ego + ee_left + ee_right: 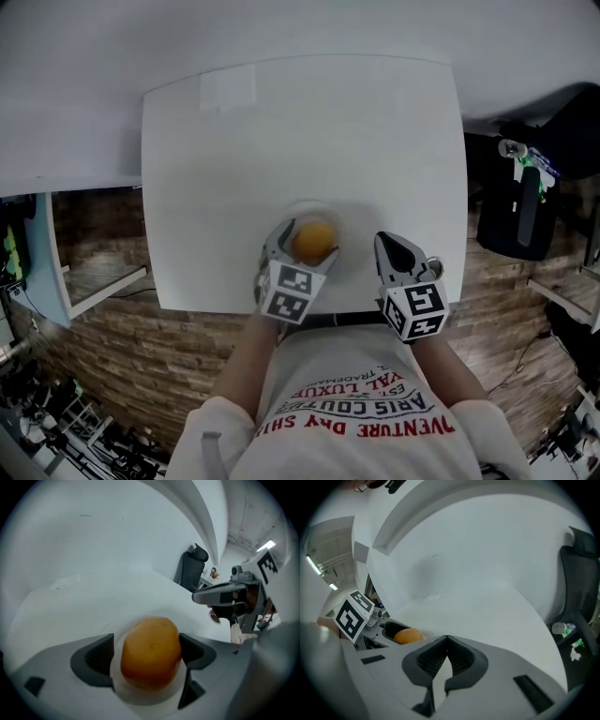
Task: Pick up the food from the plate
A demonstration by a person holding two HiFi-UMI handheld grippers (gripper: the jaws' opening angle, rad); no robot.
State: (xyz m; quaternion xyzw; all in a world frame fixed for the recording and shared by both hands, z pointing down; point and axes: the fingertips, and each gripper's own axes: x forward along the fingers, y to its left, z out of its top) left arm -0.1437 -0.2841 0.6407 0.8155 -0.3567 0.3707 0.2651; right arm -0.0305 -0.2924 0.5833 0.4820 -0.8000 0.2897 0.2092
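Golden-orange and oval, the piece of food [313, 240] sits on a small white plate [309, 203] near the near edge of a white desk [300, 131]. The left gripper [300, 255] reaches down over the plate with its jaws spread wide. The food lies directly between them, with a sliver of plate showing beside the left pad, so nothing is clamped yet. In the left gripper view the food's long axis seems to run along the jaws, leaving its narrower width for them to close across. The right gripper [384, 242] hangs just right of the plate with its jaws closed and empty, so the left is clearly the nearer.
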